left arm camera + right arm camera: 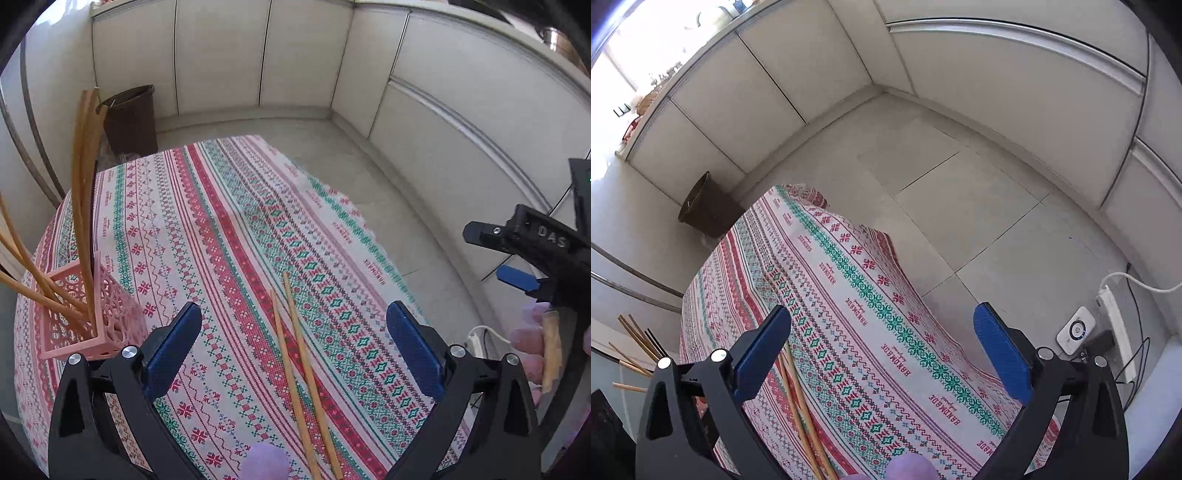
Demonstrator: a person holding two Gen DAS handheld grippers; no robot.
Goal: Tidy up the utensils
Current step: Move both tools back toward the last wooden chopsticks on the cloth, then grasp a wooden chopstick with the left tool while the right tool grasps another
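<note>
Left gripper (293,328) jaws wide, empty, above chopstick pair (301,373) on table (221,221); pink holder (92,314) left of pair. Right gripper (882,343) jaws wide, empty.

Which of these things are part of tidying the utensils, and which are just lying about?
Part of the job:
loose chopsticks on the tablecloth
pink holder with chopsticks already in it

Just lying about:
brown bin
power strip
white charger

Wooden chopsticks (295,354); woven-look tablecloth (207,206)
</note>
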